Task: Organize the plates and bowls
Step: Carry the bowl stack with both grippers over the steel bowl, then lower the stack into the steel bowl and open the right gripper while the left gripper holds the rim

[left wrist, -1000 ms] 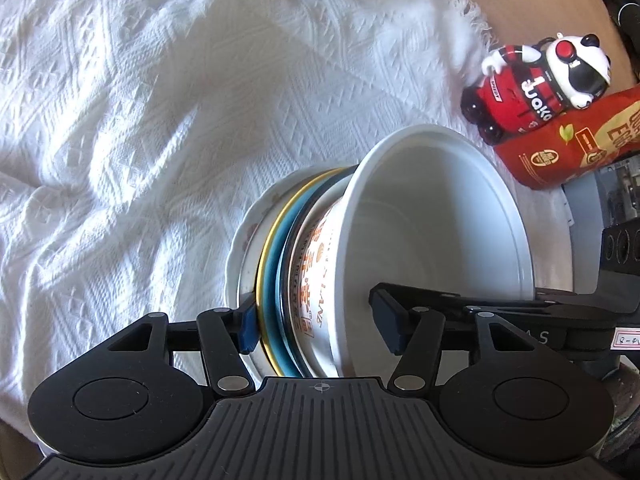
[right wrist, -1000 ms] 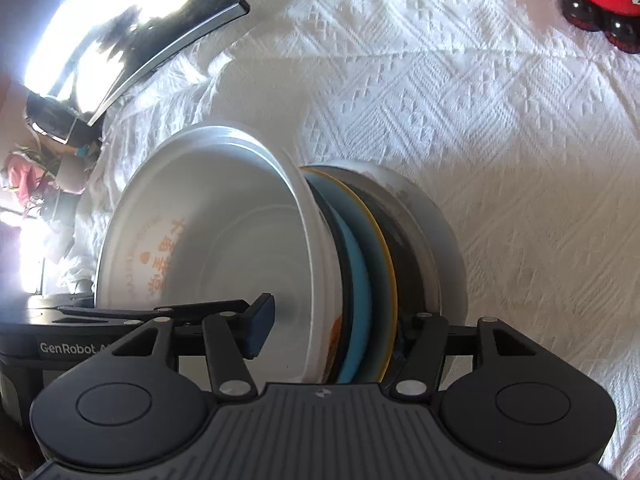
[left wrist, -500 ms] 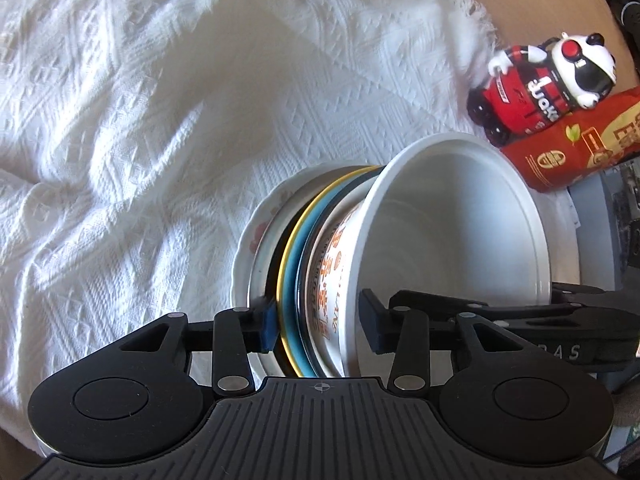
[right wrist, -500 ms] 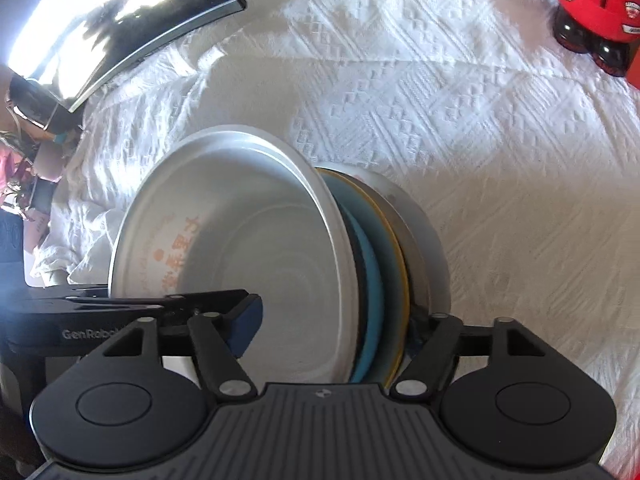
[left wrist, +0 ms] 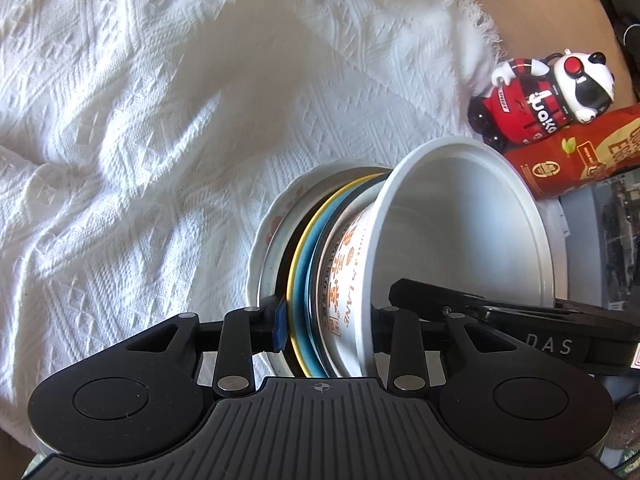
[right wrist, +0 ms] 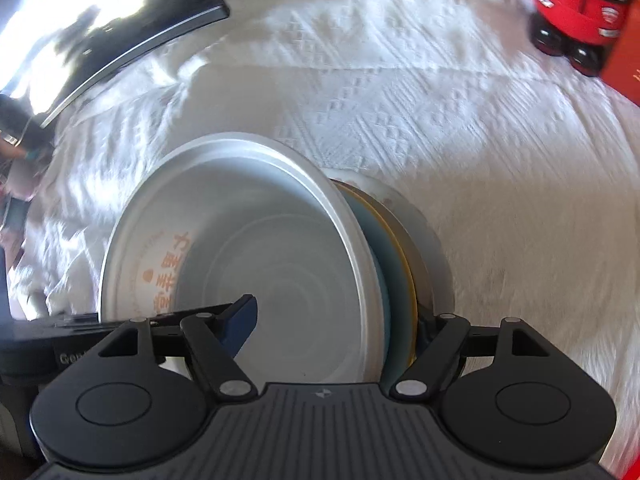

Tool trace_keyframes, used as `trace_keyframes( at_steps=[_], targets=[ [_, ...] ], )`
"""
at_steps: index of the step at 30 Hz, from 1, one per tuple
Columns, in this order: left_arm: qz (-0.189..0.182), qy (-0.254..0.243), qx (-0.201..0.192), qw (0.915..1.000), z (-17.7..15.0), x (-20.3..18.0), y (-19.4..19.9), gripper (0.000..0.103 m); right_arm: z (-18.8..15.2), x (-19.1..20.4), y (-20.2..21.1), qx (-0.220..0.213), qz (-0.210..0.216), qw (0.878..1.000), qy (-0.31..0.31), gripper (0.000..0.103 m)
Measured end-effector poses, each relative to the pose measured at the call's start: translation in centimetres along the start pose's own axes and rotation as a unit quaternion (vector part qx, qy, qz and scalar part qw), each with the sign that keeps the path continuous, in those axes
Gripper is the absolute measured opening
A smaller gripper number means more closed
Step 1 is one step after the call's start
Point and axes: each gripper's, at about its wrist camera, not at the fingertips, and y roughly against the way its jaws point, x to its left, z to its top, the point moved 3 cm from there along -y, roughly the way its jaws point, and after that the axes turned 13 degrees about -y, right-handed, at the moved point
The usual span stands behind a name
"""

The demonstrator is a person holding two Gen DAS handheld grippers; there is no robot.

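**Stacked dishes, lifted on edge over white cloth**

Since a second ago: left gripper point(left wrist: 326, 330) has narrowed, right gripper point(right wrist: 338, 330) widened.

- Left view only: panda toy point(left wrist: 540, 100), red packet point(left wrist: 580, 156); jaws closing, clamping the stack.
- Right view only: dark tray point(right wrist: 100, 28); jaws opening, straddling the stack.
- White bowl point(left wrist: 460, 240): empty, nested against blue plate point(left wrist: 302, 280) and floral plate point(left wrist: 268, 240), above tablecloth point(left wrist: 160, 120).

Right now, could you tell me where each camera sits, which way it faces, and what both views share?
Left wrist: on the left gripper, looking steeply down; its closing jaws straddle the stack, one finger behind the plates, one inside the bowl.
Right wrist: on the right gripper, looking steeply down from the opposite side; its opening jaws straddle the same stack, one finger inside the bowl.
Shared: stack, cloth, red toy, and each other's gripper.
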Motion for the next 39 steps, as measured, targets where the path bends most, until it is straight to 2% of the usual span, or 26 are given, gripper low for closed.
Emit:
trace_keyframes(
  at_steps=[6,11,13,17,18,21,23,24,25,27,30,35,39],
  targets=[
    [-0.013,-0.031,0.003,0.9994,0.3,-0.3,0.2,0.036,-0.7,-0.1,1.5,-0.021,-0.014,0.999,-0.023,0.076],
    [-0.016,-0.046,0.001,0.9988,0.6,-0.7,0.4,0.034,-1.0,-3.1,2.1,-0.012,0.032,0.994,-0.101,0.070],
    [-0.014,-0.051,0.002,0.9986,0.8,-0.8,0.5,0.034,-1.1,-3.5,2.3,-0.013,0.040,0.993,-0.114,0.067],
    [0.007,-0.081,-0.004,0.9967,1.0,-1.8,1.3,0.034,-2.1,-3.2,3.9,-0.048,0.025,0.994,-0.094,0.068],
    [0.014,-0.092,-0.011,0.9956,1.0,-2.2,1.8,0.037,-2.4,-2.9,4.7,-0.069,0.013,0.995,-0.076,0.068],
    [0.033,-0.107,-0.027,0.9934,1.3,-2.5,3.0,0.035,-3.0,-1.8,6.7,-0.112,0.009,0.993,-0.032,0.068],
    [0.025,-0.101,-0.034,0.9940,1.5,-2.4,3.6,0.034,-2.9,-1.5,7.1,-0.112,0.025,0.993,-0.028,0.068],
    [0.015,-0.099,-0.040,0.9942,1.5,-2.5,4.0,0.028,-2.7,-1.3,7.0,-0.109,0.032,0.993,-0.031,0.068],
    [0.005,-0.100,-0.043,0.9941,1.6,-2.6,4.5,0.028,-2.7,-1.2,6.9,-0.105,0.040,0.993,-0.036,0.068],
    [0.007,-0.108,-0.048,0.9930,1.6,-3.0,5.2,0.028,-2.7,-0.9,6.4,-0.098,0.049,0.993,-0.039,0.070],
    [0.006,-0.104,-0.046,0.9934,1.8,-3.0,5.3,0.028,-2.8,-0.2,6.4,-0.110,0.036,0.993,-0.033,0.071],
    [-0.025,-0.082,-0.045,0.9953,2.0,-2.5,5.9,0.027,-2.9,-0.4,7.2,-0.117,0.050,0.991,-0.036,0.071],
    [-0.043,-0.089,-0.050,0.9939,2.4,-3.0,6.8,0.026,-3.0,-1.2,7.4,-0.124,0.051,0.990,-0.053,0.071]
  ],
)
